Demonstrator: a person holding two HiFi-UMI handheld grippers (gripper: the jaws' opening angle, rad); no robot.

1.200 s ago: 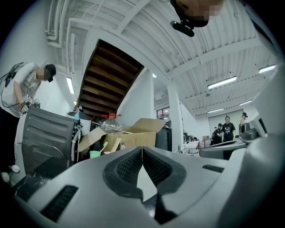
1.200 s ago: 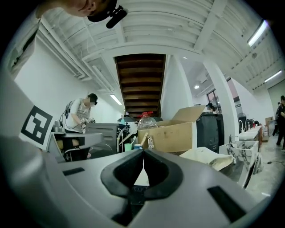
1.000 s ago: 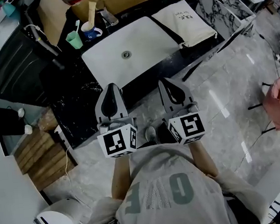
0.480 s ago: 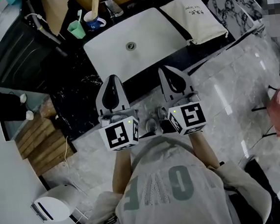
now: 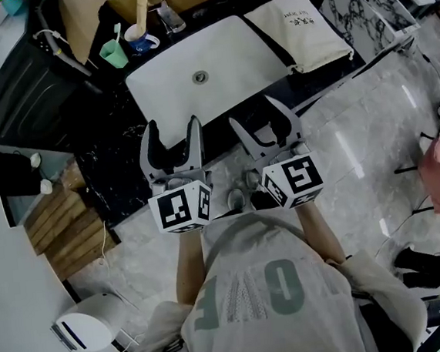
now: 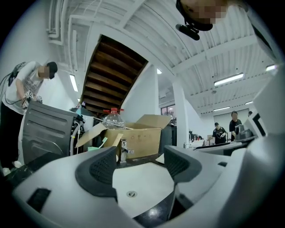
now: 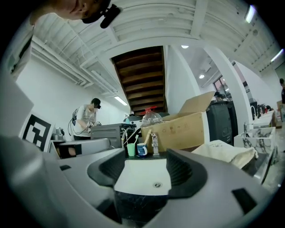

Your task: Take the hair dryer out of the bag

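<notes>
1. Only the bag (image 5: 302, 28) shows; the hair dryer itself cannot be seen. The bag is cream cloth with small dark print and lies flat on the black counter (image 5: 118, 158), just right of the white sink (image 5: 224, 55).
2. Left gripper (image 5: 171, 129) and right gripper (image 5: 259, 117) hang side by side at the counter's near edge, jaws opening, nothing between them.

The person wore a light grey T-shirt (image 5: 252, 247) printed with large pale green letters (image 5: 282, 293). The left gripper (image 5: 173, 129) and right gripper (image 5: 255, 114) were grey shells with black ribbed pads (image 6: 103, 167), each bearing a cube (image 5: 180, 208) of black-and-white square markers. Both sets of jaws were opening, nothing between them.
</notes>
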